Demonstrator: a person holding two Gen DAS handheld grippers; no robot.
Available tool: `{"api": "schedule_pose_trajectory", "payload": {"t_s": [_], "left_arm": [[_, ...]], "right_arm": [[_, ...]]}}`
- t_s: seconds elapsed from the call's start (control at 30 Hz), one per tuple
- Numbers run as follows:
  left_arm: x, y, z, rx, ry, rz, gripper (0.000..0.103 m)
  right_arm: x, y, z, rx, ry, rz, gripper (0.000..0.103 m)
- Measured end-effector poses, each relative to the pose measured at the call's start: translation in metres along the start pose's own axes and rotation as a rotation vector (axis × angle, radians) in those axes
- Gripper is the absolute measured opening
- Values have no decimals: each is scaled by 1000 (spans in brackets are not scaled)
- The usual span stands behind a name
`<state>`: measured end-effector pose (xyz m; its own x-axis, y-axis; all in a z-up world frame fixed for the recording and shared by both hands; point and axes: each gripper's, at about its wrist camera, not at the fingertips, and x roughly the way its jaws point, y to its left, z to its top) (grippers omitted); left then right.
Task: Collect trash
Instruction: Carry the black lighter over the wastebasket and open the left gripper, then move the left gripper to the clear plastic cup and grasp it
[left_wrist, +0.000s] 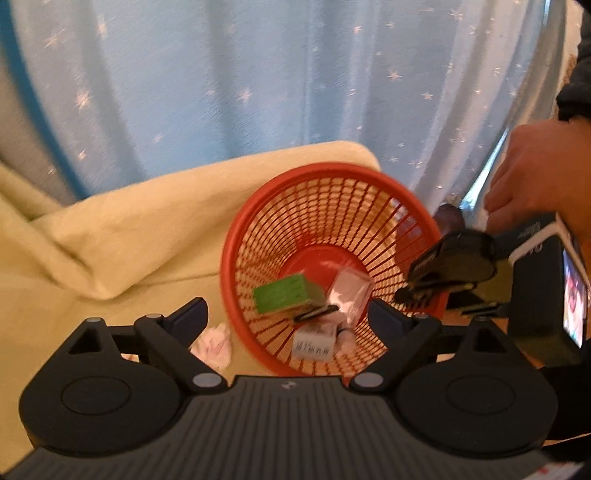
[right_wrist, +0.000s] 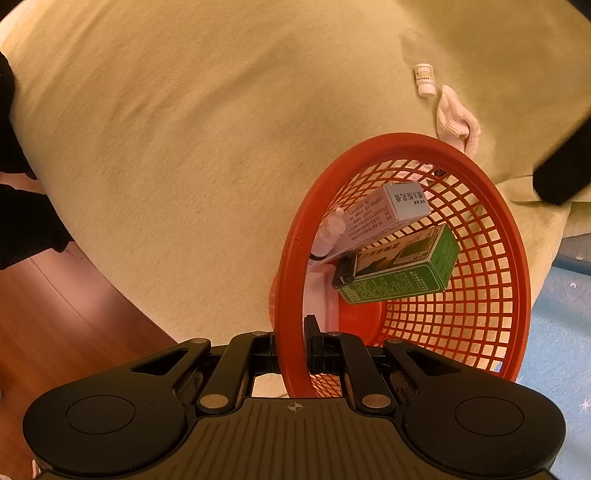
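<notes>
The right tool (right_wrist: 293, 345) pinches the near rim of the red basket (right_wrist: 515, 258) and holds it tipped. Inside lie a green box (right_wrist: 402, 273), a white box (right_wrist: 388, 212) and a clear bag (left_wrist: 351, 291). The left tool (left_wrist: 288, 314) is spread wide over the basket with nothing in it. A tissue (left_wrist: 214, 343) and a small bottle (right_wrist: 424, 79) wait on the yellow bed (right_wrist: 184, 147). If the thin rim slips, the basket may tip and spill the trash out.

red mesh basket (right_wrist: 491, 236) tilted on yellow blanket, holding green box (right_wrist: 402, 273), white box (right_wrist: 388, 210) and black lighter (right_wrist: 343, 273).
</notes>
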<state>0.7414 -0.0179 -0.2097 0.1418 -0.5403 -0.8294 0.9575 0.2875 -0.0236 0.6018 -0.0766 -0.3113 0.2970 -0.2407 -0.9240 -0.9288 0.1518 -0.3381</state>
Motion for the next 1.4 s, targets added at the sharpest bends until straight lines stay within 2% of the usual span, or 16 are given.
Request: {"api": "schedule_pose_trajectory", "payload": {"t_s": [0.27,0.63,0.87,1.13,1.23,1.4], "left_arm": [[-12,17,-30,-91,31,105,91],[-18,52,-75,-217,112,253,91],[-6,75,-105,-298,157,333,91],[27,119,-140,-420,202,420,91],[45,130,-153,-384,225,439,91],[75,136,-169,-143,304,446,91]], "right_arm": [[-1,1,0,-6,3,1,5],[-3,0,1,-13,10,9,5],[-4,0,3,-22,16,14,5],[-4,-3,4,-13,19,31,5],[-4,-5,4,-18,19,35,5],[-4,-6,5,-13,17,42,5]]}}
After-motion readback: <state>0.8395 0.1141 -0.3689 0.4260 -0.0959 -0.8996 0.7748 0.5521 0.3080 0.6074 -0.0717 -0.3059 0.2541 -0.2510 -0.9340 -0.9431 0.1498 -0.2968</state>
